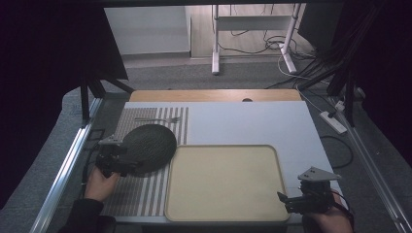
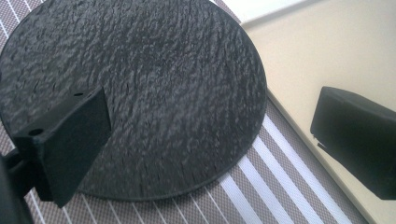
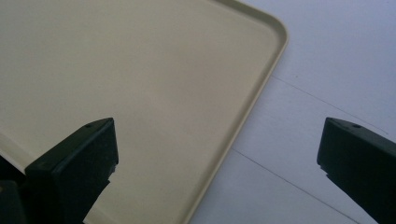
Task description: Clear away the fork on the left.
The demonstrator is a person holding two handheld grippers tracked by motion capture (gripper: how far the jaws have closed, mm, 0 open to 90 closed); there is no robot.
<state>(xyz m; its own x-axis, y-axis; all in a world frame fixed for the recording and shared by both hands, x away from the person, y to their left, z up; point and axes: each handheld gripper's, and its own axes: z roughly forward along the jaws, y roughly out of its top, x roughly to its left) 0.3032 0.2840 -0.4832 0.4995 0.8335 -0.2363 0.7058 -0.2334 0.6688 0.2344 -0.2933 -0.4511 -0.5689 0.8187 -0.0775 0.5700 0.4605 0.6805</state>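
The round black slate plate lies flat on the striped placemat, its right edge just beside the beige tray. The left gripper sits at the plate's near-left edge, jaws spread wide with one over the slate, gripping nothing. Being round, the plate has no long axis and points nowhere. The right gripper, also wide open and empty, hangs over the tray's near-right corner, well apart from the plate, so the left is much the nearer. A fork lies beyond the plate.

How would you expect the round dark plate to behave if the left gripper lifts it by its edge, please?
The round dark plate looks flat, thin and slate-like, so probably stiff, fairly heavy, and prone to chipping. Its rough surface should resist slipping. The left gripper stands open around its rim; an edge grip may let it droop.
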